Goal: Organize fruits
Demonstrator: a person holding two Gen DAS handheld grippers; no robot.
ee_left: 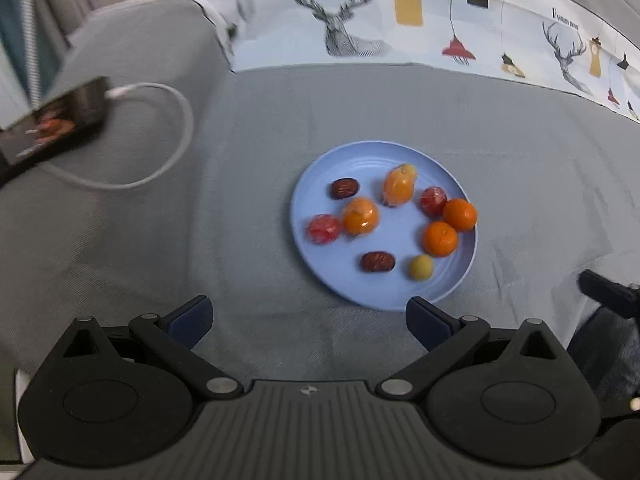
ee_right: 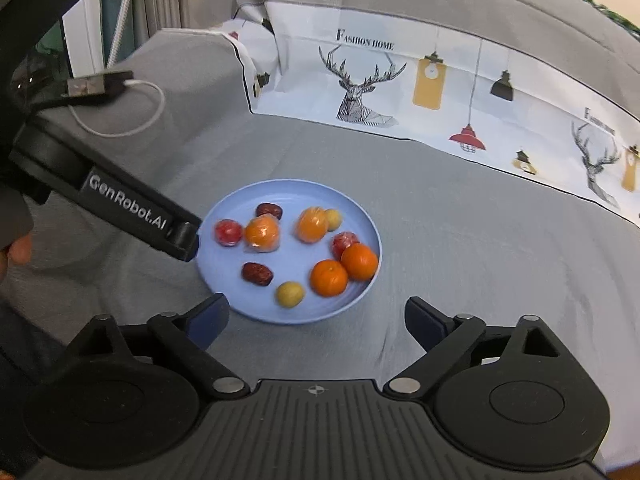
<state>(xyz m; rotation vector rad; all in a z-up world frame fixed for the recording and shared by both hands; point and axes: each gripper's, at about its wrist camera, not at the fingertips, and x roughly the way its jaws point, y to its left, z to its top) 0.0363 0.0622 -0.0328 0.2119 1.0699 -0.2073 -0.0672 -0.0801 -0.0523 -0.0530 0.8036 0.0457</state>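
Note:
A light blue plate (ee_left: 320,276) (ee_right: 224,216) lies on a grey cloth and holds several fruits: two bare oranges (ee_left: 440,239) (ee_right: 329,277), two wrapped orange fruits (ee_left: 360,216) (ee_right: 262,233), two wrapped red fruits (ee_left: 323,229) (ee_right: 228,232), two dark red dates (ee_left: 377,261) (ee_right: 257,273) and small yellow fruits (ee_left: 420,267) (ee_right: 289,294). My left gripper (ee_left: 308,322) is open just short of the plate's near rim, nothing between its fingers. My right gripper (ee_right: 316,322) is open too, empty, at the plate's near edge. The left gripper's finger (ee_right: 184,236) shows at the plate's left rim.
A phone (ee_left: 52,124) with a white cable (ee_left: 168,152) lies at the left on the grey cloth. A printed white cloth (ee_left: 400,20) (ee_right: 400,80) with deer and lamps lies behind the plate. A hand (ee_right: 16,248) shows at the left edge.

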